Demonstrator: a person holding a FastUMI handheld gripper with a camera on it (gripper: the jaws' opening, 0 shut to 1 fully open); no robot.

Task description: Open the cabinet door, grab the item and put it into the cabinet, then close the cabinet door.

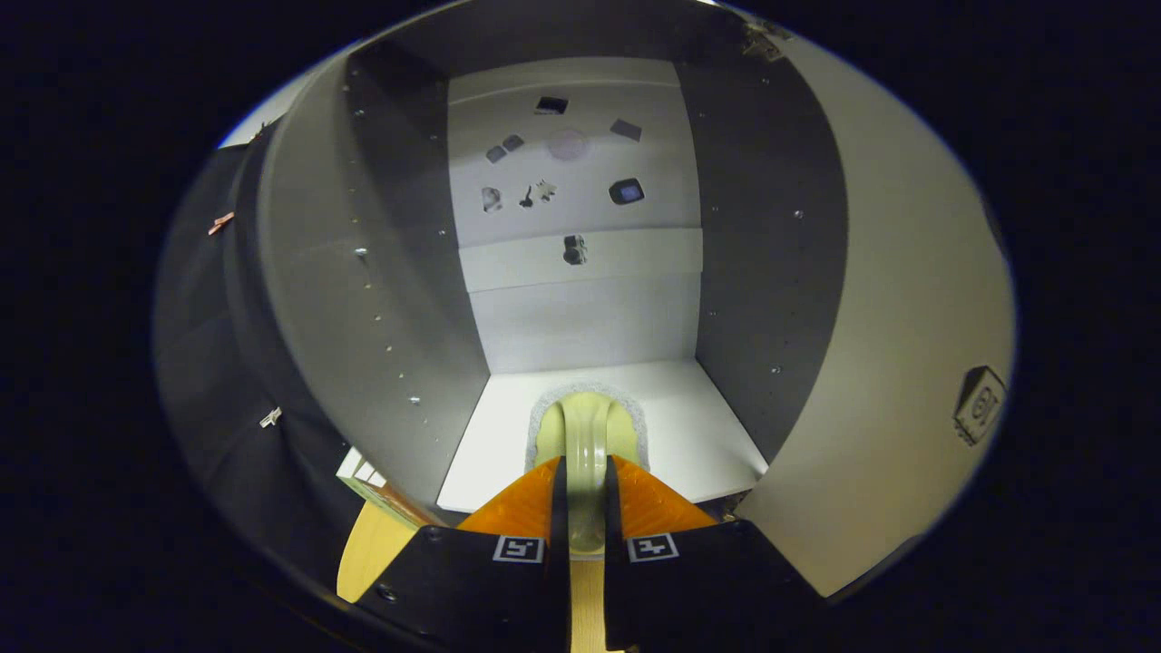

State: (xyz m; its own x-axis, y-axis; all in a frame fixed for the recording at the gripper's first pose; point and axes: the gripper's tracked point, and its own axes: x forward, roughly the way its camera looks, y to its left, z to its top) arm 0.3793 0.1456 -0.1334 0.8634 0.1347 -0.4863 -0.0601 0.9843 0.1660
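**Claw holds a pale green item at the cabinet's mouth**

Claw (580, 508) fingers, orange with black bases, are closed tight on a pale green item (585, 444), one finger pressed to each side of its narrow raised middle. The item's rounded front end sticks out just ahead of the fingertips and lies over the near part of the cabinet's white floor (698, 435), ringed by a speckled grey border; whether it rests on the floor or hangs just above it I cannot tell.

The cabinet (580, 299) stands open. Its grey side walls rise close on both sides of the claw, the left wall (399, 299) dotted with small pegs and holes. White floor lies free on both sides of the item and beyond it, up to the back wall (580, 181), where small dark stickers are scattered. The open door (907, 363) swings out on the right, well apart from the fingers. Light wooden worktop (372, 549) shows below the floor's front edge.
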